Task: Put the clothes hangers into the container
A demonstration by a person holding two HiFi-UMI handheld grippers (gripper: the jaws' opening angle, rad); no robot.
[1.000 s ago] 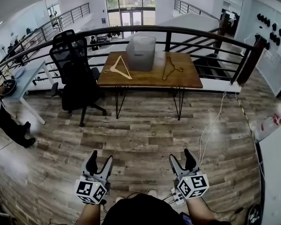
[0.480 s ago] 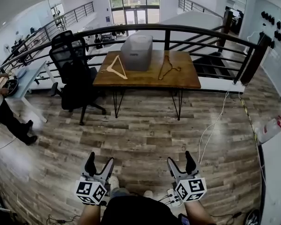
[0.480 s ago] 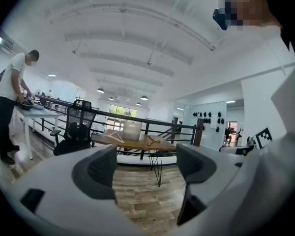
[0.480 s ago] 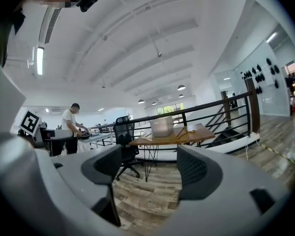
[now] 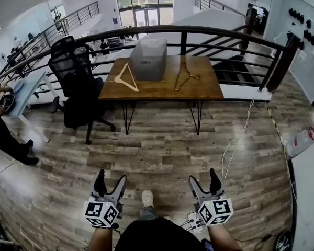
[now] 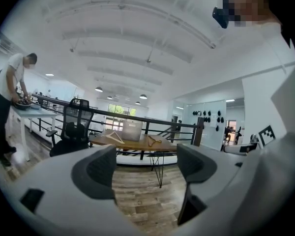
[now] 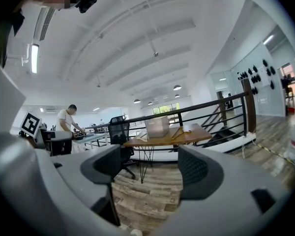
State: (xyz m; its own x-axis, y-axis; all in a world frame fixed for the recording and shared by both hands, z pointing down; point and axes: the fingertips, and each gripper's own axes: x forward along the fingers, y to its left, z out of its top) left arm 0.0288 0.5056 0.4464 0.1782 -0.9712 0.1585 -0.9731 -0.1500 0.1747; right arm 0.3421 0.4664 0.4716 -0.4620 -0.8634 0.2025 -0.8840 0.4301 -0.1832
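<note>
Approach phase, nothing grasped yet. Left gripper [image 5: 111, 178] and right gripper [image 5: 203, 178] sit low in the head view; both sets of jaws have just been opening and stand wide apart, only floor between them.

Pale hanger [image 5: 123, 77] lies on the table [image 5: 162, 92] left of the grey container [image 5: 148, 59]; dark hanger [image 5: 184, 76] lies right of it; all well apart from the grippers.

Judgement: come up square to the table's near edge, clear of the office chair [image 5: 76, 82]; take each hanger with the same-side gripper, on a shoulder arm, not the hook.
</note>
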